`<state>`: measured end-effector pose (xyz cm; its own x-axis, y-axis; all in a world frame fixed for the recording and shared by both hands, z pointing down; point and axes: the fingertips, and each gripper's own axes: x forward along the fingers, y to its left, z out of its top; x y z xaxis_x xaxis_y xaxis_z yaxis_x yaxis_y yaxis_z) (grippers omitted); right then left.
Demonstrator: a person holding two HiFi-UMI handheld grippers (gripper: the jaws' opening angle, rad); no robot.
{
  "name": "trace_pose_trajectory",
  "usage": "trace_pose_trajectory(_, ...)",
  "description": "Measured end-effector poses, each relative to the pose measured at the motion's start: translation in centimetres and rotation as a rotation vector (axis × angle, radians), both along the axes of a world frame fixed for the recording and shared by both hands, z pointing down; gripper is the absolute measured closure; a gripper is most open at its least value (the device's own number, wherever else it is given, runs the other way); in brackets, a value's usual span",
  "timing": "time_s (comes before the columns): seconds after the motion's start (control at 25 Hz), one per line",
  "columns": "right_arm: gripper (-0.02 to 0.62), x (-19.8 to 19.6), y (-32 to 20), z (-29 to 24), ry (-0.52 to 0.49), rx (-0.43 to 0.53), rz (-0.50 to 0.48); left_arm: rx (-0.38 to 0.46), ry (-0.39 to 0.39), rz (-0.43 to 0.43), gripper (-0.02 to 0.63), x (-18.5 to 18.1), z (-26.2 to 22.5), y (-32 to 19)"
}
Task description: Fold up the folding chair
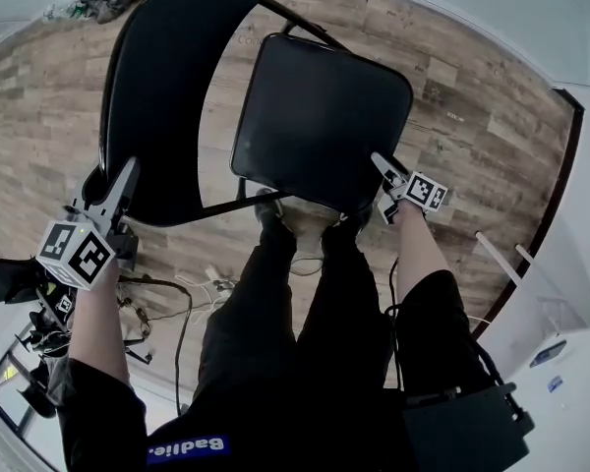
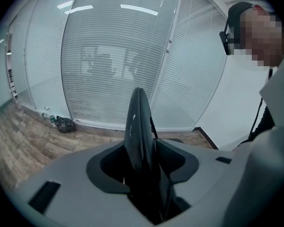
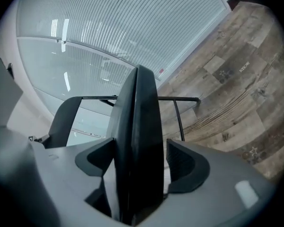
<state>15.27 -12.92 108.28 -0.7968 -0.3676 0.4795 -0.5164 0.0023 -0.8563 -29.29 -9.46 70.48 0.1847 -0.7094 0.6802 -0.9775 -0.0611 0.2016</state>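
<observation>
The black folding chair stands on the wood floor in front of me. In the head view its curved backrest (image 1: 162,87) is on the left and its square seat (image 1: 320,116) in the middle. My left gripper (image 1: 126,173) sits at the backrest's lower left end. In the left gripper view the backrest edge (image 2: 138,126) fills the gap of the left gripper (image 2: 143,176), whose pads press on it. My right gripper (image 1: 383,168) is at the seat's near right corner. In the right gripper view the seat edge (image 3: 139,126) stands between the jaws of the right gripper (image 3: 141,176), with a slit beside the right pad (image 3: 182,167).
My legs and shoes (image 1: 275,209) stand just behind the seat. Cables (image 1: 167,293) lie on the floor at the left and a black case (image 1: 467,431) at the lower right. A dark bag (image 2: 64,123) lies by the glass wall with blinds (image 2: 113,56).
</observation>
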Motion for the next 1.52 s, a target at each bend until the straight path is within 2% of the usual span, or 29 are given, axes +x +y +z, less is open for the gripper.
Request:
trace_pose_trajectory(0.04,0.278,-0.2,-0.1,-0.2,-0.008,0.006,-0.002,-0.01,-0.002,-0.008,0.422,0.0,0.0,0.0)
trace_pose_trajectory(0.24,0.278,-0.5,-0.2,-0.5,-0.009,-0.012,0.029,-0.005,0.018,-0.025,0.429,-0.5,-0.2,0.0)
trace_pose_trajectory(0.44,0.279,-0.3,-0.3,-1.0,-0.011,-0.038,0.062,-0.037,0.021,-0.04,0.442,-0.4,-0.5,0.4)
trace_pose_trajectory(0.64,0.279,-1.0,-0.3,-2.3,-0.006,-0.045,0.072,-0.015,0.008,-0.031,0.442,-0.2,-1.5,0.4)
trace_pose_trajectory(1.04,0.293,-3.0,-0.4,-7.1,0.022,-0.062,0.062,0.011,0.0,0.008,0.457,1.9,-5.4,0.3)
trace_pose_trajectory(1.28,0.298,-4.4,0.1,-10.3,0.053,-0.061,0.008,0.023,0.026,0.04,0.477,3.8,-7.7,0.7)
trace_pose_trajectory(1.52,0.298,-5.9,-0.1,-13.4,0.094,-0.061,-0.013,0.009,-0.008,0.045,0.48,5.4,-10.0,0.4)
